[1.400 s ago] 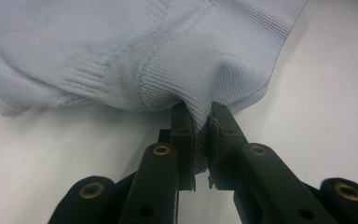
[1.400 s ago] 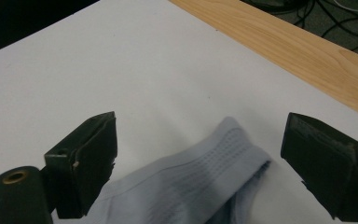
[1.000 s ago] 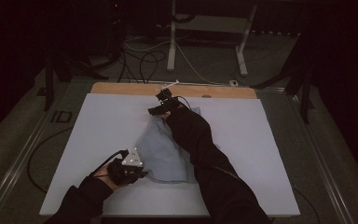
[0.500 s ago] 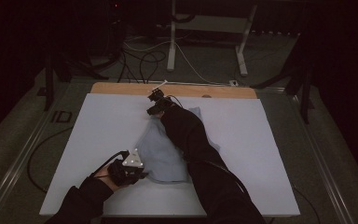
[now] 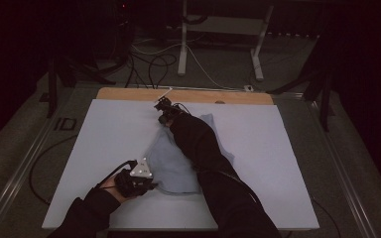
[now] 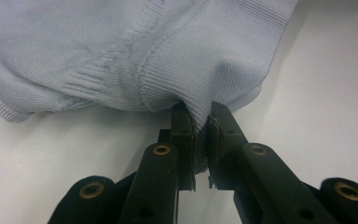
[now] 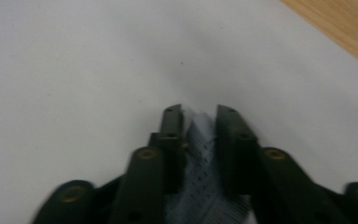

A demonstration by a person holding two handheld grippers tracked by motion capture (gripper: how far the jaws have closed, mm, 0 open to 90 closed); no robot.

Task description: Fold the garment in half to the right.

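as i look from the high view, the pale blue garment point(image 5: 178, 158) lies near the middle of the white table point(image 5: 104, 129), partly under my right sleeve. my left gripper point(image 5: 138, 177) sits at the near left edge of the garment, and my right gripper point(image 5: 164, 110) reaches to its far end, close to the wooden strip point(image 5: 129, 94)

in the left gripper view, the jaws are clenched on a ribbed hem of the garment point(image 6: 158, 56), with a fold of cloth squeezed between them

in the right gripper view, the jaws have just been closing and a strip of the knitted cloth point(image 7: 199, 154) stands between them; they look nearly pressed on it, but the picture is blurred and i cannot tell if the grip is firm

i judge both ends are now almost taken; lifting, spreading or folding is still left to do
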